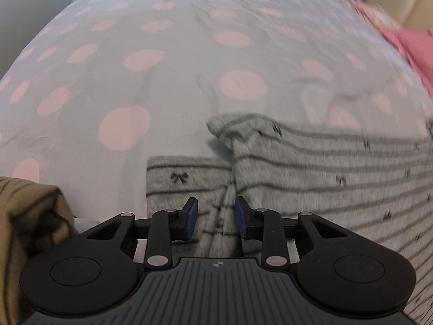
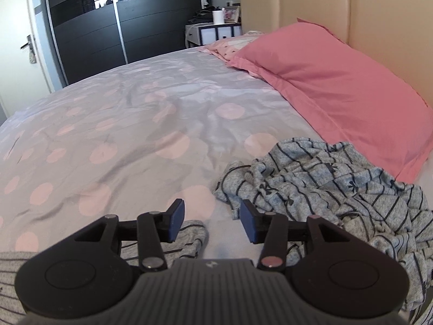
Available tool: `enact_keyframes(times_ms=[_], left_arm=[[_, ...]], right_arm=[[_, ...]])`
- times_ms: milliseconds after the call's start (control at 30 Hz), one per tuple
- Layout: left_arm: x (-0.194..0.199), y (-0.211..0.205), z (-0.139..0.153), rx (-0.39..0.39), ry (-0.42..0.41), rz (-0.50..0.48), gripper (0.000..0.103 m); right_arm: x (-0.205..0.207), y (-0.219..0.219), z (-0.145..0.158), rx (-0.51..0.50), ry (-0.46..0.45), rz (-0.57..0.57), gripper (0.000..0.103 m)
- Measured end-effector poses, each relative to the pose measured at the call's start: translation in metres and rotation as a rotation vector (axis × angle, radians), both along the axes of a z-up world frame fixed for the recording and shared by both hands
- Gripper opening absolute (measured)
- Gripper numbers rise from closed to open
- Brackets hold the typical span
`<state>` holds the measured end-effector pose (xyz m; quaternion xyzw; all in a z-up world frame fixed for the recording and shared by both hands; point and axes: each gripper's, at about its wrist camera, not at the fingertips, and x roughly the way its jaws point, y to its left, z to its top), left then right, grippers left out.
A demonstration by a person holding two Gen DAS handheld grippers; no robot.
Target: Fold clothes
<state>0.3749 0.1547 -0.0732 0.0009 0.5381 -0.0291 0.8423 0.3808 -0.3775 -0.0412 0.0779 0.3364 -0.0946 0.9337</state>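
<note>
Grey striped cloth, dotted with small dark bows, fills the lower right of the left wrist view: this is the folded garment, lying flat on the bedspread, which is pale with large pink spots. We see a narrower part of the same cloth running down the lower middle of that frame, and the left claw sits right over it. Its blue pads stand a little apart, with a raised ridge of the cloth in the gap between them; we cannot tell whether the pads press on it. At the far lower left edge there is a tan cloth with dark lines, close to the lens and blurred. A pink pillow shows at the upper right.

In the right wrist view, the right claw is spread wide, and between its pads we see only bare bedspread. A crumpled garment of the same grey striped cloth with bows lies in a heap in the lower right of the frame, just beside the right-hand pad. A smaller bit of striped cloth lies under the left-hand finger. The pink pillow rests against a cream headboard at the upper right. A dark wardrobe stands at the upper left, with a bedside table next to it.
</note>
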Motion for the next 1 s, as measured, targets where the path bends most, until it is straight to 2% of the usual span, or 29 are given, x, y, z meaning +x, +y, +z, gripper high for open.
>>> enact_keyframes(times_ms=[67, 100, 167, 200, 433, 633, 800, 1000], left_arm=[[-0.002, -0.003, -0.004, 0.000, 0.013, -0.019, 0.026], [-0.003, -0.005, -0.006, 0.001, 0.019, -0.033, 0.015], [-0.005, -0.008, -0.008, 0.028, 0.022, -0.043, 0.004], [-0.006, -0.008, -0.008, 0.045, 0.014, -0.038, 0.003], [-0.015, 0.004, 0.031, 0.048, -0.050, 0.078, 0.002], [-0.048, 0.000, 0.077, 0.055, -0.130, 0.123, 0.002], [-0.090, 0.002, 0.123, 0.040, -0.242, 0.169, 0.002], [-0.155, 0.011, 0.176, -0.049, -0.408, 0.211, 0.002]], right_arm=[[-0.002, 0.003, 0.002, -0.022, -0.003, 0.021, 0.051], [-0.003, 0.005, 0.003, -0.035, -0.004, 0.031, 0.051], [-0.005, 0.006, 0.005, -0.055, -0.005, 0.042, 0.051], [-0.006, 0.006, 0.006, -0.061, -0.004, 0.043, 0.052], [-0.011, 0.006, 0.015, -0.058, -0.009, 0.045, 0.053], [-0.023, 0.017, 0.031, -0.034, -0.008, 0.089, 0.055], [-0.042, 0.037, 0.050, 0.005, -0.002, 0.175, 0.057], [-0.082, 0.081, 0.076, -0.012, 0.045, 0.347, 0.058]])
